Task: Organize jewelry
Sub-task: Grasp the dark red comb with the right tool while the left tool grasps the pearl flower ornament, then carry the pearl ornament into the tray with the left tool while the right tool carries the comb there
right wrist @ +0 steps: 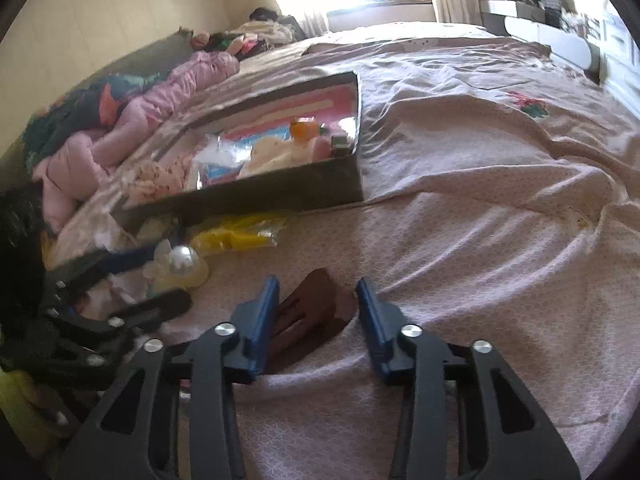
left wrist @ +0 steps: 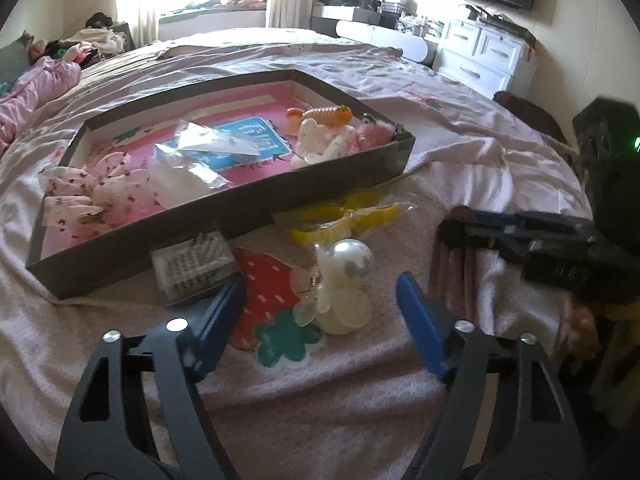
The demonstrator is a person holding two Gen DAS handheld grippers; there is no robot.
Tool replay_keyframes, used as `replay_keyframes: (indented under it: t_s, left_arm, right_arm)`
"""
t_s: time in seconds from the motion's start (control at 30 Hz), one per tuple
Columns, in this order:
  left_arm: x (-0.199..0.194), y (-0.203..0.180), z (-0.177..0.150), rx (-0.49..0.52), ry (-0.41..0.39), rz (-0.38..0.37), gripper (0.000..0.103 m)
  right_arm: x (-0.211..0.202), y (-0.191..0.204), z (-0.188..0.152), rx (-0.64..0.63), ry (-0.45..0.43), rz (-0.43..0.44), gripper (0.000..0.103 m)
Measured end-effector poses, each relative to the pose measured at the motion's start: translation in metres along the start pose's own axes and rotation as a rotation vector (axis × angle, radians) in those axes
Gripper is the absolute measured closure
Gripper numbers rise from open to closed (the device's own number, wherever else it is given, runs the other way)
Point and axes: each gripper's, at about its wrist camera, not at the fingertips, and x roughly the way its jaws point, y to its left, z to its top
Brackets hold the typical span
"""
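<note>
On the pink bedspread a pearl hair clip [left wrist: 345, 280] with a big white pearl lies between the blue pads of my left gripper [left wrist: 320, 280], which stands open with gaps on both sides of it. The same pearl clip [right wrist: 182, 261] shows at the left of the right wrist view. My right gripper [right wrist: 317, 282] is shut on a brown hair clip [right wrist: 312, 312], a pad against each side. A clear case of pearl studs [left wrist: 192, 276] lies by the left finger. Yellow clips in a plastic bag [left wrist: 344, 216] lie in front of the box.
A shallow dark box [left wrist: 224, 220] with a pink lining holds hair bows, plastic bags, an orange clip and pale clips. Pink bedding and clothes are heaped at the left. A white dresser [left wrist: 484, 52] stands beyond the bed's far right edge.
</note>
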Motion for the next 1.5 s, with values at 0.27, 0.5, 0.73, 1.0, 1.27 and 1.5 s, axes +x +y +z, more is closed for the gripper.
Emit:
replay_keyframes:
  t_s: [0.27,0.5,0.73,1.0,1.27,1.5]
  left_arm:
    - [0.008,0.001,0.003,-0.014,0.015,-0.005,0.072]
    - [0.002,0.001,0.002,-0.014,0.007,-0.005,0.072]
    - [-0.020,0.007,0.002,-0.045,-0.036,-0.015,0.072]
    - [-0.055,0.029,0.017,-0.110,-0.130,-0.001,0.072]
    - [-0.075,0.067,0.033,-0.190,-0.191,0.060,0.072]
    - [-0.087,0.098,0.043,-0.242,-0.229,0.127,0.072]
  right_arm:
    - [-0.010,0.004,0.000,-0.013,-0.030,0.011,0.092]
    - [-0.021,0.010,0.002,-0.054,-0.071,-0.020,0.095]
    - [-0.037,0.021,0.013,-0.099,-0.123,-0.054,0.097]
    - [-0.055,0.035,0.033,-0.144,-0.179,-0.063,0.097]
    - [-0.060,0.060,0.063,-0.195,-0.230,-0.046,0.097]
    - [-0.051,0.091,0.096,-0.259,-0.289,-0.020,0.097]
